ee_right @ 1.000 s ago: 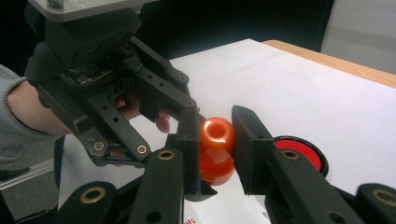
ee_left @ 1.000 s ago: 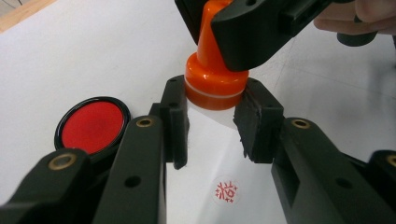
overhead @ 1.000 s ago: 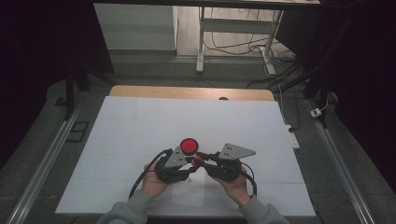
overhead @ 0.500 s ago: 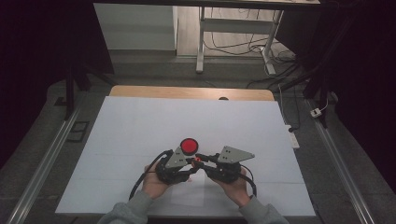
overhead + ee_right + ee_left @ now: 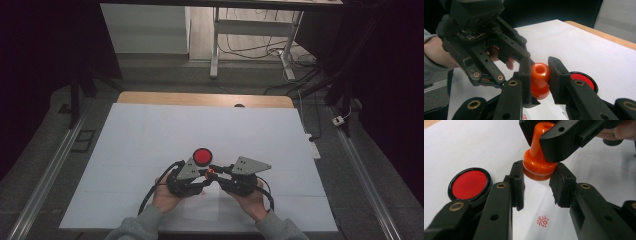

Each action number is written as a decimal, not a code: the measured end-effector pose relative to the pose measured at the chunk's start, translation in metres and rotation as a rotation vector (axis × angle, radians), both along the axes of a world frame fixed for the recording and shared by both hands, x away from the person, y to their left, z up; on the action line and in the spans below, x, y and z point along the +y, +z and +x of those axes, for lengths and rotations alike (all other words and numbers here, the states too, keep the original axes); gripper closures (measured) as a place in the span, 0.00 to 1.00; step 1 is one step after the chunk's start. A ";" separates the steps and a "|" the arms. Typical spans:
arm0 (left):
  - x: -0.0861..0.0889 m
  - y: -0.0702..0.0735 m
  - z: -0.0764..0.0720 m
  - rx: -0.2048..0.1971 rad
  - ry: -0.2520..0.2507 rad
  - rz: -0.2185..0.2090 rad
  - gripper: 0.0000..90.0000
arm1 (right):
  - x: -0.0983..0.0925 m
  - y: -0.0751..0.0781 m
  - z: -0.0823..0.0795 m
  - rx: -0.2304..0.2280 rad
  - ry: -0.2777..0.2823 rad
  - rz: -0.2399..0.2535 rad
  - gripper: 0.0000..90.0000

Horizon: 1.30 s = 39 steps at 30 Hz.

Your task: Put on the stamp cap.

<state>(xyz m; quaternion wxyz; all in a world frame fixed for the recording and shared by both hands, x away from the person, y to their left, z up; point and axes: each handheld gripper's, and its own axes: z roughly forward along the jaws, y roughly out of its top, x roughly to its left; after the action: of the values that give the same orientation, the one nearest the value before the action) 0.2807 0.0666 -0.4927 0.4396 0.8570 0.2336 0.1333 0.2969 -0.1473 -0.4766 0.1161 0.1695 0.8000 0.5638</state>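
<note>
One orange stamp hangs in the air between the two grippers, just above the white sheet that covers the surface. In the left gripper view the left gripper has its two black jaws pressed against the sides of the stamp's wide round base, one pad on each side, so it is pinching the base. The right gripper pinches the same stamp higher up: in the right gripper view its two jaws close on the narrow orange handle, whose hollow top faces the camera. Both grippers thus clamp one and the same stamp, left on the base and right on the handle, and the stamp sits a little tilted.

From the high view the two grippers meet tip to tip near the front middle of the sheet, each held in one hand, with two grey sleeves coming in from the bottom edge. Each gripper carries one grey three-cornered plate and one black cable.

One round ink pad, red inside a black rim, lies open on the sheet just beyond the left gripper. In the left gripper view it lies just beside that gripper's left jaw.

One small round red stamped mark shows on the sheet below the stamp, between the left gripper's jaws as seen in its own view. Its edge also peeks in at the bottom of the right gripper view.
</note>
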 end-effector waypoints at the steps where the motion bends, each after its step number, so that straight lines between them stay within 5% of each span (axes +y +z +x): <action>1: 0.000 0.000 0.000 0.004 -0.002 0.000 0.72 | 0.000 0.000 0.000 0.002 0.000 -0.004 0.81; 28: 0.006 0.000 0.004 0.032 0.009 -0.004 0.49 | -0.002 0.004 0.000 0.000 -0.009 0.029 0.81; 39: 0.022 0.004 0.002 0.054 0.018 -0.007 0.40 | -0.007 0.007 0.002 -0.004 -0.022 0.043 0.81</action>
<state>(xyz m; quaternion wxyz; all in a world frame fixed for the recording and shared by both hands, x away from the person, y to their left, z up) 0.2823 0.0886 -0.4887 0.4348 0.8566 0.2536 0.1136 0.2992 -0.1545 -0.4691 0.1201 0.1799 0.7855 0.5798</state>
